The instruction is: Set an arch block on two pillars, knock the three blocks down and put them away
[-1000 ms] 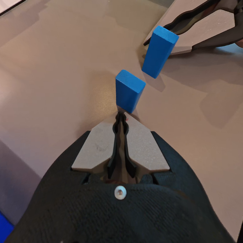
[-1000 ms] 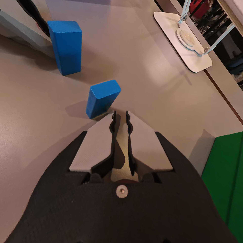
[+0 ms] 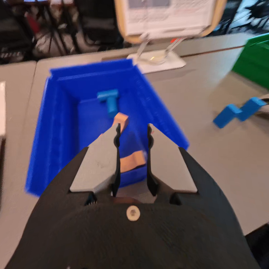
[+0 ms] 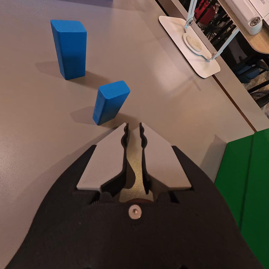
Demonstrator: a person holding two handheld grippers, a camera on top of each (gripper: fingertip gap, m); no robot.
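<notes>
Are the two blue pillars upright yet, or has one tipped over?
Both upright. In the right wrist view the far blue pillar and the near blue pillar each stand on end on the table, apart, with nothing on top.

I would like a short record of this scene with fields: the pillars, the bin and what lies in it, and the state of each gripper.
pillars: two blue blocks, upright on the grey table, apart, nothing on top
bin: blue bin, open top
bin contents: light blue T-shaped piece, tan wooden pieces (blurred)
left gripper: over the bin, jaws open, nothing held
right gripper: near the closer pillar, jaws slightly apart, nothing held
</notes>
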